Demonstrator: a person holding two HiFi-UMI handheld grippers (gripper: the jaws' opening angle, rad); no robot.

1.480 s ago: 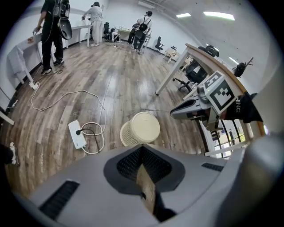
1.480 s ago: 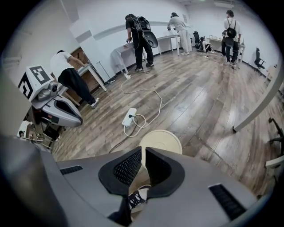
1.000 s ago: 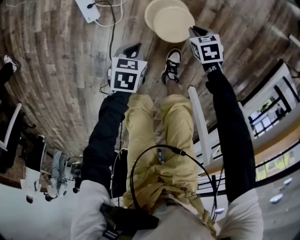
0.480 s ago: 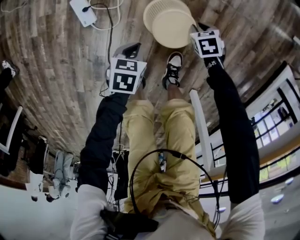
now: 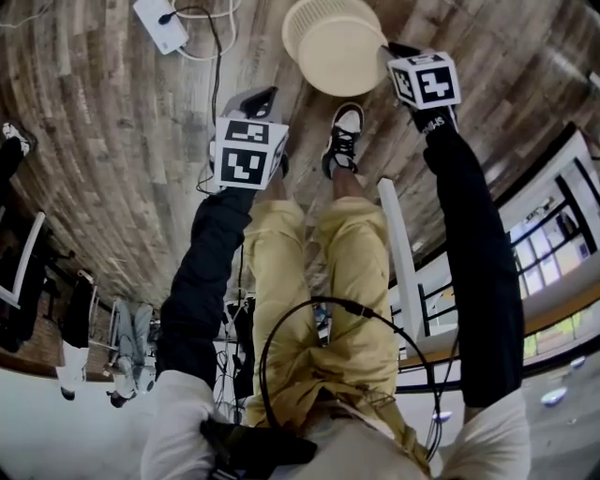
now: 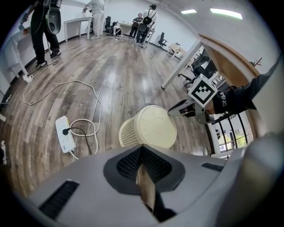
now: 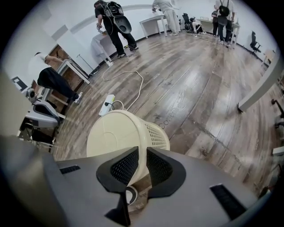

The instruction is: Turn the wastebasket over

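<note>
**Cream plastic wastebasket [image 5: 336,47], perforated side wall, solid round base.** It stands inverted on the grey-brown wood-plank floor [image 5: 103,141], just ahead of the person's black-and-white sneaker [image 5: 344,136]. The closed base faces up and the wider mouth rests on the boards.

**Right gripper [image 5: 401,51].** It points steeply down at the basket's right flank, near the base edge. Contact cannot be confirmed. Its jaws stand a narrow gap apart with nothing between them, and in the right gripper view the basket [image 7: 120,131] shows just beyond them.

**Left gripper [image 5: 255,97].** It is off to the basket's left and apart from it. Its jaws are pressed together and empty.

**White power strip [image 5: 164,21].** It lies with its looped cable farther left on the floor.

**Step in hand (judged).** This is the approach before a grasp.
- The smooth base probably offers no purchase, and the rim lies flat on the floor.
- A sound method would tip the basket with a push high on the wall to lift one side of the rim.
- Widened jaws could then pinch that rim, with the other gripper steadying the opposite wall.
- The light shell may skid on the planks, so the push should be slow.

**Orientation.** The long axis runs mouth to base and stands roughly vertical, the taper narrowing upward. The mouth points down, so a half turn about a level axis would bring it up.
</note>
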